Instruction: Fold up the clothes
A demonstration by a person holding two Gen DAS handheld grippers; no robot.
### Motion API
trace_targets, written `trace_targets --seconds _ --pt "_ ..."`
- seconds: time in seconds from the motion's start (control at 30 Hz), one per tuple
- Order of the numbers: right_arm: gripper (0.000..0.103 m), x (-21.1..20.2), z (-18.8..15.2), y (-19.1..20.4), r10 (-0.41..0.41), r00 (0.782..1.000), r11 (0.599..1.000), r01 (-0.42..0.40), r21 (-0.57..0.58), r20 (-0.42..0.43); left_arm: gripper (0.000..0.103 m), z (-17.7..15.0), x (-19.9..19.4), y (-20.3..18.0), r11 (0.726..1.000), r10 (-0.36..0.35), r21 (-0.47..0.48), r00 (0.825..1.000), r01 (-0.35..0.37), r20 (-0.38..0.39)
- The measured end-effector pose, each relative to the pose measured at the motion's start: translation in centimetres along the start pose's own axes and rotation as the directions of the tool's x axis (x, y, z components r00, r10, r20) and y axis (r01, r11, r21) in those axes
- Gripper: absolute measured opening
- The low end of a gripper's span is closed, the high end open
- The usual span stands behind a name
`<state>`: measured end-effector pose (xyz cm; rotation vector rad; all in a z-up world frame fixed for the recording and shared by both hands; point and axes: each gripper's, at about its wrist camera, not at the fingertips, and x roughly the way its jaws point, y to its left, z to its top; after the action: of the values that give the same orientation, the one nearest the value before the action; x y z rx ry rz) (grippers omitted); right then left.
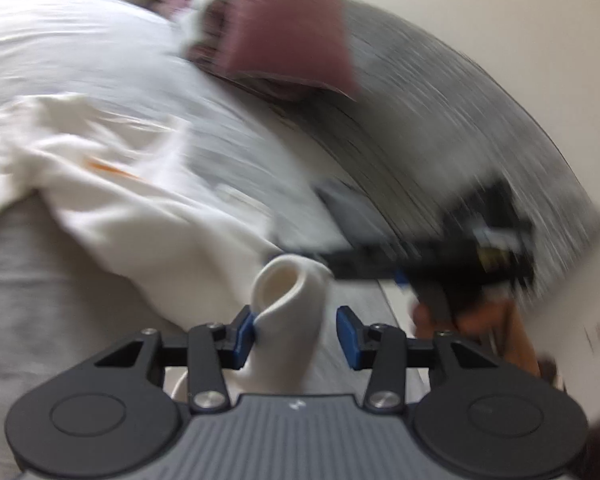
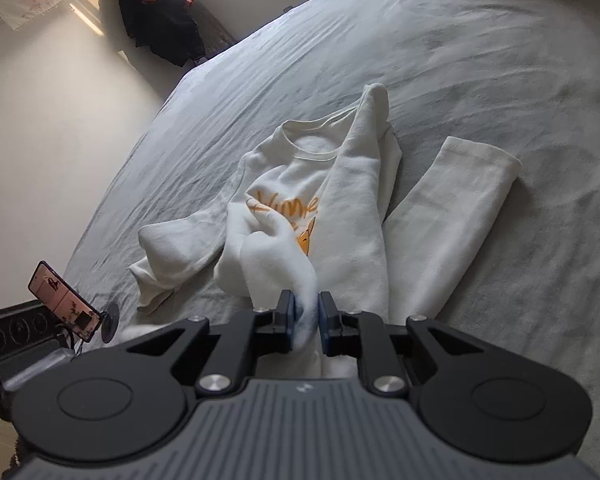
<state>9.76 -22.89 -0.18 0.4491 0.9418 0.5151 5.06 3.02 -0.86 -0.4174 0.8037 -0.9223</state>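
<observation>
A cream sweatshirt (image 2: 296, 172) with an orange print lies crumpled on the grey bed sheet (image 2: 480, 60), one sleeve (image 2: 452, 216) stretched out to the right. My right gripper (image 2: 307, 316) is shut on a bunched fold of its lower part, which rises up between the blue pads. The left wrist view is blurred. There my left gripper (image 1: 296, 336) stands open around a cream cuff (image 1: 288, 288); the cloth touches the left pad (image 1: 244, 336) and a gap shows at the right pad. The rest of the sweatshirt (image 1: 120, 188) trails to the left. The right gripper (image 1: 480, 248) shows as a black blur, held by a hand (image 1: 464, 320).
A mauve pile of clothes (image 1: 288, 24) lies at the far end of the bed. Off the bed's left edge stand a phone on a holder (image 2: 64, 300) and a black box (image 2: 16, 340). A dark jacket (image 2: 160, 12) hangs by the wall.
</observation>
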Motion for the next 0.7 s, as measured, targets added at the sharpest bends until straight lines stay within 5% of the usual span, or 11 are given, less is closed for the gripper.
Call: trace_targets --seconds 0.1,0.17,0.57,0.6,0.63,0.67,0.7 --pt "0.029 -0.7 -0.4 0.7 0.027 1.000 1.000 -0.027 -0.001 -0.010 0.044 -1.5 1.4 -2.0 0.997 -0.028 0.072 0.997 0.034 -0.077" --pt "0.047 -1.0 -0.8 1.1 0.041 0.999 0.999 -0.041 -0.001 -0.020 0.046 -2.3 2.1 -3.1 0.993 -0.007 0.115 0.994 0.019 -0.107" --pt "0.047 -0.2 -3.2 4.9 0.048 0.991 0.983 -0.069 -0.172 -0.123 0.048 -4.3 1.7 -5.5 0.983 0.091 0.165 0.993 -0.079 -0.070" --pt "0.047 0.1 -3.4 4.9 0.037 0.990 0.981 -0.061 -0.183 -0.134 0.048 -4.4 1.4 -5.6 0.982 0.094 0.172 0.993 -0.082 -0.067" --pt "0.038 0.4 -3.5 5.0 0.025 0.989 0.980 -0.053 -0.194 -0.143 0.048 -4.5 1.0 -5.6 0.980 0.098 0.177 0.993 -0.085 -0.065" --pt "0.017 0.5 -3.7 4.9 0.014 0.989 0.979 -0.043 -0.199 -0.146 0.048 -4.5 0.6 -5.6 0.979 0.102 0.182 0.993 -0.089 -0.063" --pt "0.015 0.7 -3.8 4.8 0.003 0.989 0.978 -0.033 -0.204 -0.148 0.048 -4.6 0.3 -5.6 0.978 0.104 0.186 0.993 -0.091 -0.058"
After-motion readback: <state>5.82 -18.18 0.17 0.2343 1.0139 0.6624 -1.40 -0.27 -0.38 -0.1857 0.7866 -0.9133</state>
